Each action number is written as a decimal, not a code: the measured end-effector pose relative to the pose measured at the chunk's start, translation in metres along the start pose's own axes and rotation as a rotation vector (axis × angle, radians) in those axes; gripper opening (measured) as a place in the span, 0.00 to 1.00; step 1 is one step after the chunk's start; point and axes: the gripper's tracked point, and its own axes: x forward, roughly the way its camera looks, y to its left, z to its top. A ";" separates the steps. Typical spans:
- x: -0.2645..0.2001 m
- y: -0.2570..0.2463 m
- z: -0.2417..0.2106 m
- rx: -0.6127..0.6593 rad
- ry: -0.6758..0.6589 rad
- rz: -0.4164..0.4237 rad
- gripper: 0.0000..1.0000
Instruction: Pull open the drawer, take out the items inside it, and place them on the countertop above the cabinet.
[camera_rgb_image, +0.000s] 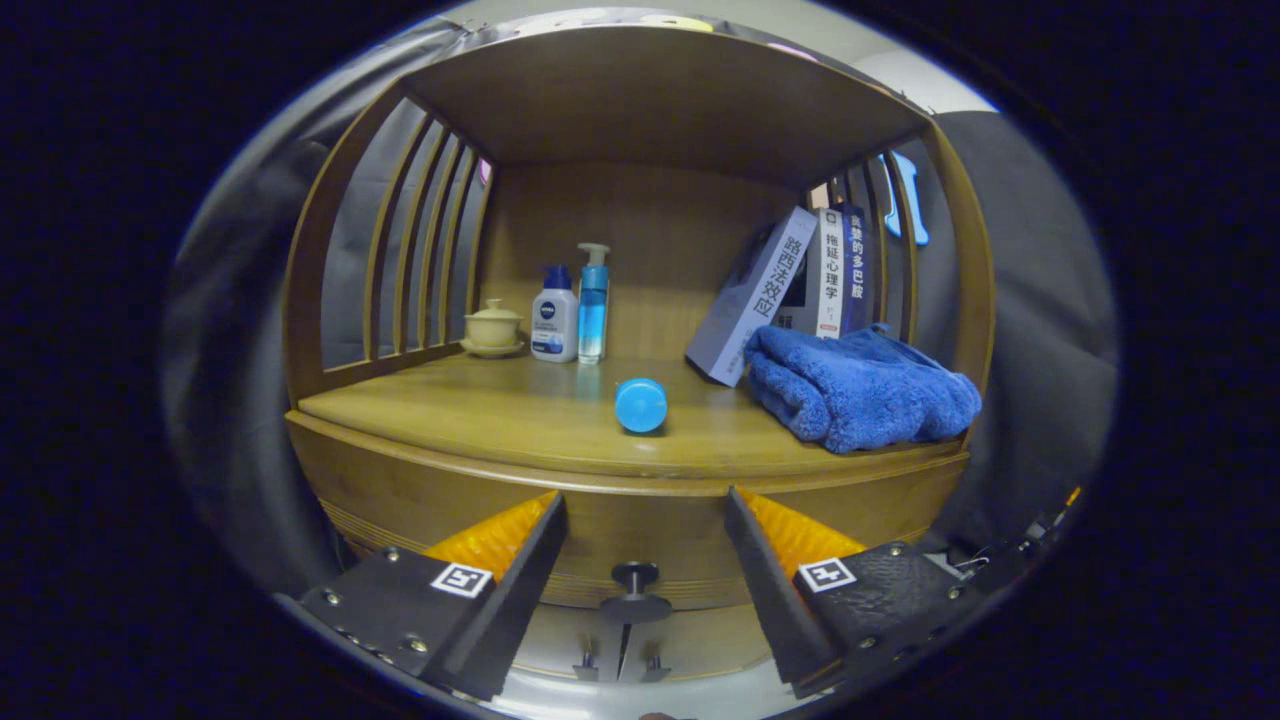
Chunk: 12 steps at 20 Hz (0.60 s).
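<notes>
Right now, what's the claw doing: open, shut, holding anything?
Claw: open and holding nothing; the drawer knob sits between its fingers, untouched by either.

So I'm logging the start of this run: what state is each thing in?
Drawer: closed, knob untouched.
Tongs: open, fingers either side of the knob, not touching it.
Blue round object: lying on the countertop.
Towel: folded.
Books: leaning.
Two bottles: upright.
Lidded cup: lid on, on its saucer.
</notes>
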 end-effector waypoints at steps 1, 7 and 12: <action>0.000 -0.001 -0.002 0.014 0.012 0.000 0.96; -0.022 -0.013 0.022 0.084 -0.017 0.022 0.96; -0.049 -0.053 0.068 0.053 -0.109 0.018 0.96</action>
